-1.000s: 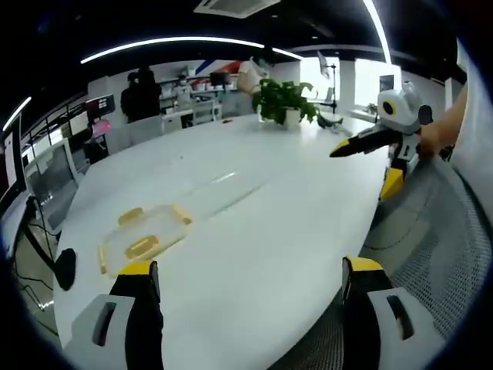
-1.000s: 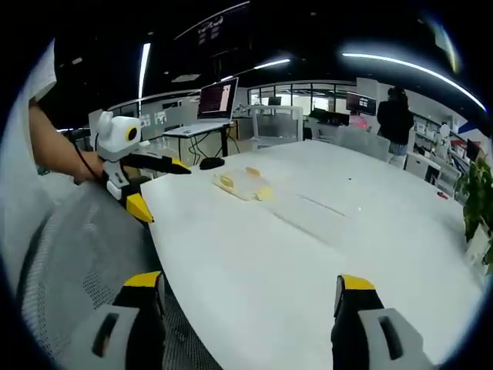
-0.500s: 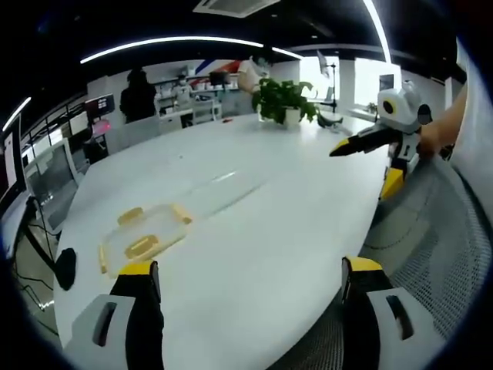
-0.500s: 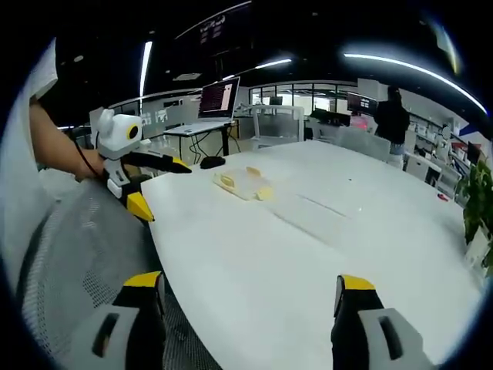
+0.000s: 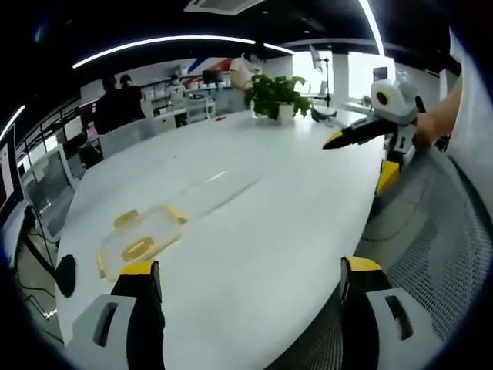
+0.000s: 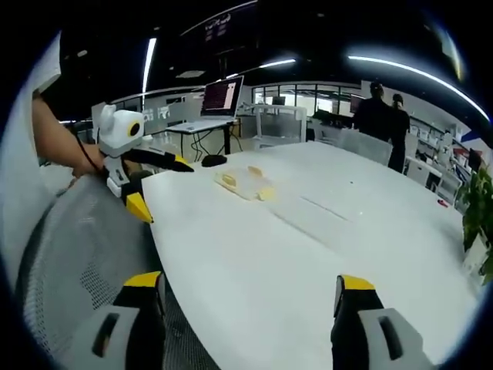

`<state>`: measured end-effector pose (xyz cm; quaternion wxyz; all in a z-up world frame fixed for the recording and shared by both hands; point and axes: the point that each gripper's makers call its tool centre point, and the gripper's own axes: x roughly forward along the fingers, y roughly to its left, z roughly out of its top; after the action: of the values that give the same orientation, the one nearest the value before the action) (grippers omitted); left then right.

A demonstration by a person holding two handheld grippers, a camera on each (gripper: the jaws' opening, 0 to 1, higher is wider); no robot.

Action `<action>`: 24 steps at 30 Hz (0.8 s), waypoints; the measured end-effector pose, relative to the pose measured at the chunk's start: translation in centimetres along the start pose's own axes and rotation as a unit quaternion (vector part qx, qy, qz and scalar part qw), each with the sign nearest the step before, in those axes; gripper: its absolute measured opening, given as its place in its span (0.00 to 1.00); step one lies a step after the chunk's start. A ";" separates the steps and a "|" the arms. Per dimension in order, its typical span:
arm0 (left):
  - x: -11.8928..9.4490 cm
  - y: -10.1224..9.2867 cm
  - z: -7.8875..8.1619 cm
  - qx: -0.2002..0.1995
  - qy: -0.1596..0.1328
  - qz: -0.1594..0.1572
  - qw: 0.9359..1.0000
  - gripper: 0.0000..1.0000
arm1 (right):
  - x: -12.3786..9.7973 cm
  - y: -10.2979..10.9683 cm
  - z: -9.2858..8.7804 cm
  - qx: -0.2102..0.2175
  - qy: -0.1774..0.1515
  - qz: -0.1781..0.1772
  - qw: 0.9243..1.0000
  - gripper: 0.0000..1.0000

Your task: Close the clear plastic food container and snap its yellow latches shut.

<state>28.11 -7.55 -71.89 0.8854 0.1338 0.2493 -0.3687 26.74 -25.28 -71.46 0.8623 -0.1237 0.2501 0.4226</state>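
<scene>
Two people now stand together at the far desks (image 6: 385,116) where one stood a second ago; both views have tilted a little, and the container has not moved on the table (image 5: 254,208). The clear food container (image 5: 141,240) with its yellow latches (image 5: 142,248) lies flat, just beyond the left gripper (image 5: 248,284) and touching neither tip. That gripper's jaws stand wide apart, holding nothing. The right gripper (image 6: 250,294) is likewise spread and empty, well apart from the container (image 6: 245,183). The left gripper view takes in a potted plant (image 5: 275,92) whole; the right gripper view shows a raised monitor (image 6: 219,98).
</scene>
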 end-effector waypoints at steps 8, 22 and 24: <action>-0.2 0.3 0.2 -0.007 -0.004 0.004 1.000 0.95 | 0.2 0.4 0.0 -0.007 0.006 0.011 1.000 0.91; -0.1 -0.1 1.0 0.006 -0.004 -0.011 1.000 0.94 | 0.6 0.0 0.3 -0.017 0.010 0.011 1.000 0.90; -0.1 0.1 1.0 0.003 -0.005 -0.012 1.000 0.94 | 0.7 -0.1 0.4 -0.016 0.010 0.010 1.000 0.90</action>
<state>28.46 -7.85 -71.03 0.8818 0.1322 0.2452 -0.3806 27.30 -24.77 -71.50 0.8535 -0.1388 0.2532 0.4338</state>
